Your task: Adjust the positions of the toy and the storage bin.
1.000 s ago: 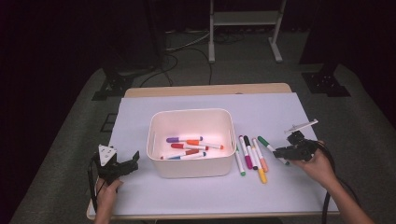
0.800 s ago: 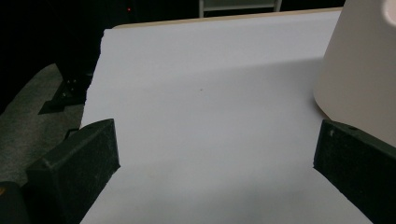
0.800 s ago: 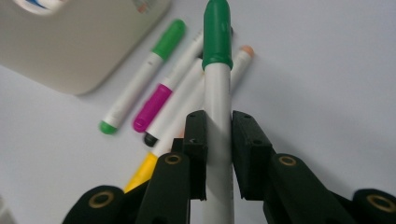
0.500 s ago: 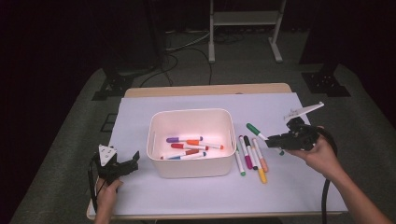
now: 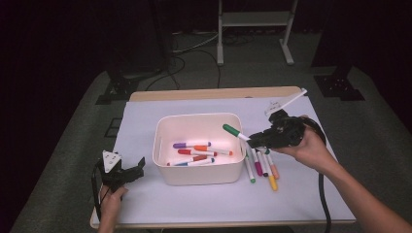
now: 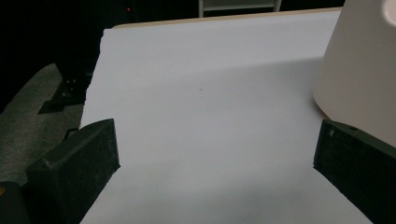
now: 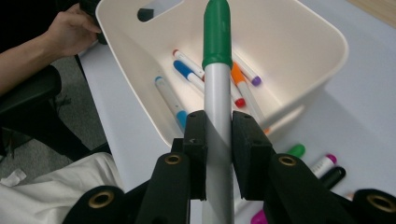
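Note:
A white marker with a green cap point(image 5: 235, 132) point(image 7: 217, 60) is clamped in my right gripper point(image 5: 257, 138) point(image 7: 218, 140), which is shut on its barrel and holds it in the air over the right rim of the white bin point(image 5: 198, 121) point(image 7: 299, 32). The capped end points over the bin. Several markers point(image 5: 199, 153) point(image 7: 210, 81) lie on the bin's floor. Several more markers point(image 5: 263, 167) rest on the white sheet to the bin's right. My left gripper point(image 5: 127, 173) point(image 6: 210, 154) sits open on the sheet at the front left, with nothing between its jaws.
The white sheet point(image 5: 145, 116) covers the wooden table point(image 5: 214, 93). In the left gripper view the bin's outer wall point(image 6: 359, 70) stands close by the right jaw. Cables and a stand base point(image 5: 252, 19) lie on the dark floor beyond the table.
My right gripper has lifted the green-capped marker off the sheet and carried it up and left toward the bin. The left gripper has stayed put.

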A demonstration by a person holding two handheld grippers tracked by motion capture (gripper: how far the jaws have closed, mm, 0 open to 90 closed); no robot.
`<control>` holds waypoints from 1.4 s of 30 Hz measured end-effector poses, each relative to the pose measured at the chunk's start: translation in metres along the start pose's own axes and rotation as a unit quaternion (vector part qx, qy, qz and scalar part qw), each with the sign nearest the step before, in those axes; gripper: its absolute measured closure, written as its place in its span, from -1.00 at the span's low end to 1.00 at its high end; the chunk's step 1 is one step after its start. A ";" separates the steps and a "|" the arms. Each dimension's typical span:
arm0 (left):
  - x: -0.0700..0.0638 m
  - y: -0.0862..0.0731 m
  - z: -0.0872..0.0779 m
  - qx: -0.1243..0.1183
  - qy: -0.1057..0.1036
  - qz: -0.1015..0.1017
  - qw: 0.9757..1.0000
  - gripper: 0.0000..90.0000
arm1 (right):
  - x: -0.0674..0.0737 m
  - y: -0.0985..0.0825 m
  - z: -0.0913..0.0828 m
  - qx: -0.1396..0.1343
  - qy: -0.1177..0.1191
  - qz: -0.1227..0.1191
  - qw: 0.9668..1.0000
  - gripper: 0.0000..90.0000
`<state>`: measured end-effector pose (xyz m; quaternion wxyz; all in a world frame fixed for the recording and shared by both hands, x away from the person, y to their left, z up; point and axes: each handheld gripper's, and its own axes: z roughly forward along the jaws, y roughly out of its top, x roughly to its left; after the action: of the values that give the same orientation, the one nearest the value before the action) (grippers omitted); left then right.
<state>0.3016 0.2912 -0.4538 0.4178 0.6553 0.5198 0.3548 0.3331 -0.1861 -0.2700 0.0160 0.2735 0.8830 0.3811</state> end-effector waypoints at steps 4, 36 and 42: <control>0.000 0.000 0.000 0.000 0.000 0.000 1.000 -1.00 | 0.009 0.015 0.010 0.006 0.014 -0.020 1.000 0.69; 0.000 0.000 0.000 0.000 -0.002 0.000 1.000 -1.00 | 0.036 0.068 0.132 0.060 0.095 -0.104 0.988 0.69; 0.000 0.000 0.000 -0.001 -0.002 0.000 1.000 -1.00 | 0.033 0.069 0.152 0.081 0.096 -0.109 0.986 0.68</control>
<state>0.3013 0.2914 -0.4536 0.4192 0.6558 0.5187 0.3537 0.3731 -0.0302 -0.3246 -0.0494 0.1379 0.9331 0.3284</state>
